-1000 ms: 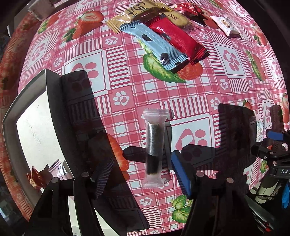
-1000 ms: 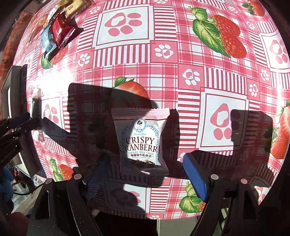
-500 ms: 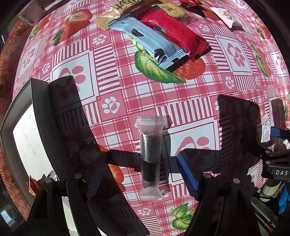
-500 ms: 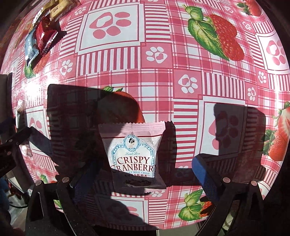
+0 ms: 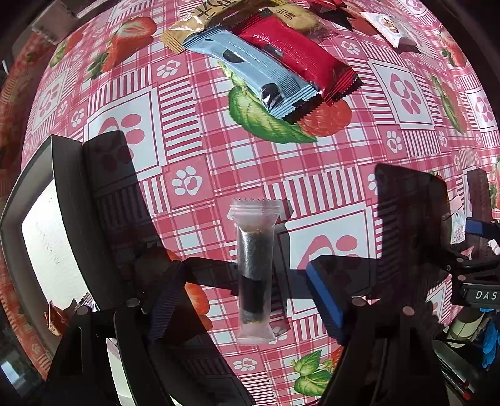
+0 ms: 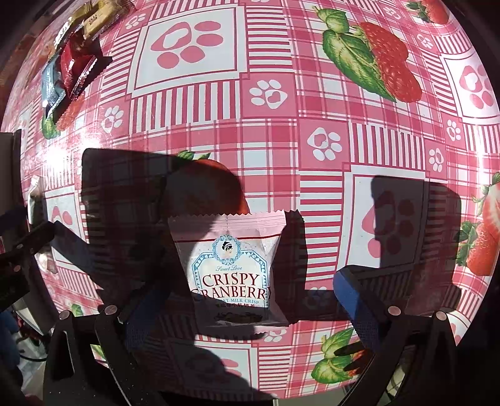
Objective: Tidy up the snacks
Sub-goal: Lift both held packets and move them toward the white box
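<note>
Snacks lie scattered on a table under a pink strawberry-and-paw tablecloth [image 5: 200, 150]: a clear-wrapped dark roll [image 5: 253, 274] lies between the spread fingers of the left gripper [image 5: 250, 298], which points straight down with neither pad touching it, and a dark-rimmed tray [image 5: 67, 193] sits just beside that gripper toward the table's left edge. The Crispy Cranberry packet [image 6: 231, 268] lies flat between the wide-apart fingers of the right gripper [image 6: 247, 309], also untouched and unheld. Toward the far edge, a blue bar [image 5: 250, 70], a red bar [image 5: 297, 59] and a tan packet [image 5: 200, 22] overlap in a pile.
</note>
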The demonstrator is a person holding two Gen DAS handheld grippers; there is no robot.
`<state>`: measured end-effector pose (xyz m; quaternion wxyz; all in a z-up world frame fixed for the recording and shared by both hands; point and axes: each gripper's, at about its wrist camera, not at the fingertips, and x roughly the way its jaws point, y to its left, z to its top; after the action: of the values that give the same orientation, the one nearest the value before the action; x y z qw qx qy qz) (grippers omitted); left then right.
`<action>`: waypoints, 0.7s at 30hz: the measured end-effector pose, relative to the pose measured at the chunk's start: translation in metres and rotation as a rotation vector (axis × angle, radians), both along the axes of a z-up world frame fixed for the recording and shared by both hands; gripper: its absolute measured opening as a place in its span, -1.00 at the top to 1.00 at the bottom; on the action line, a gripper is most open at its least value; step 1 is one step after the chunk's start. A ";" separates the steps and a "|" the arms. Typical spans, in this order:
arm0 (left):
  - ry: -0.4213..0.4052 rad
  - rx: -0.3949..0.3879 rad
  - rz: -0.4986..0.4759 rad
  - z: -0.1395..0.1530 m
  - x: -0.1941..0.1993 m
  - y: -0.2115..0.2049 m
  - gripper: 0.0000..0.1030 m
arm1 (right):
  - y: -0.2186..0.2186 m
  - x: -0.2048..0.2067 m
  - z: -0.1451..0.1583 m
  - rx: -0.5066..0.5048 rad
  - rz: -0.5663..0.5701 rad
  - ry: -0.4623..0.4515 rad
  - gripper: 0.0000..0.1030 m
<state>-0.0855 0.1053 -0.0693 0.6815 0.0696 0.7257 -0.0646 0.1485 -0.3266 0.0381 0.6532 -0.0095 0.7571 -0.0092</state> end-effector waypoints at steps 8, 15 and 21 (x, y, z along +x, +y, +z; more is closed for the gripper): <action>-0.010 -0.004 -0.072 0.010 -0.006 -0.022 0.27 | 0.012 0.009 0.003 -0.004 0.039 0.005 -0.52; -0.018 -0.039 -0.077 0.022 -0.010 -0.024 0.67 | 0.017 0.012 0.016 0.040 0.040 -0.021 0.19; -0.070 -0.072 -0.083 0.049 -0.012 -0.023 0.67 | 0.016 0.018 0.033 0.124 0.012 -0.040 0.18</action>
<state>-0.0976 0.0824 -0.0207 0.7051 0.0772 0.6952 -0.1168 0.1662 -0.3108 0.0716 0.6676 0.0266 0.7429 0.0417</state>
